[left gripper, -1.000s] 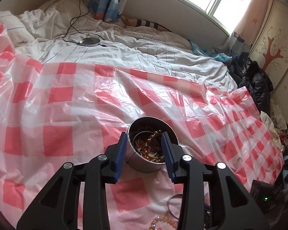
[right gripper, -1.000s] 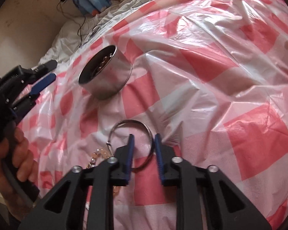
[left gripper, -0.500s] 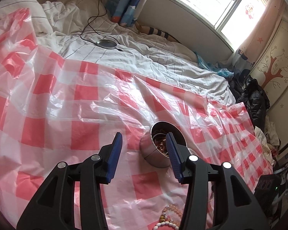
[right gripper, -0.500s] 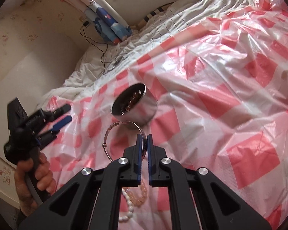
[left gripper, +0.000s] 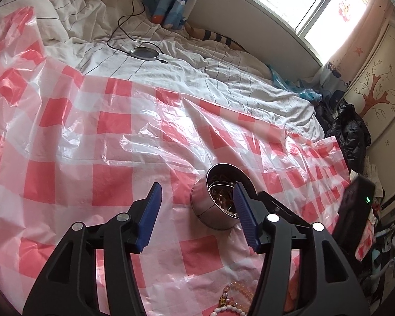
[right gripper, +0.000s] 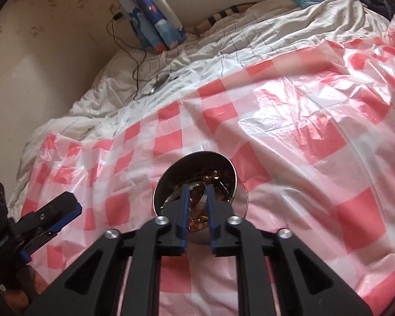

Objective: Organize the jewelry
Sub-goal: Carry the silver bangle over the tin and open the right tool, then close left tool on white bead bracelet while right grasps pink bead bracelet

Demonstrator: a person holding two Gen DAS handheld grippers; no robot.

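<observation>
Right gripper (right gripper: 197, 194) poised over tin (right gripper: 194, 181) on checked sheet (right gripper: 329, 131), jaws narrow, slightly parted; silver bangle (right gripper: 197, 185) apparently between the tips, grip not clear. Left gripper (left gripper: 196, 205) wide, empty, beside tin (left gripper: 218, 205). Beaded bracelets (left gripper: 231, 300) loose on sheet at lower edge (cut off by frame). Risks: bangle catching the rim and tipping the light tin on soft bedding; slipping on glossy plastic. Tin contents tangled, hard to distinguish.
</observation>
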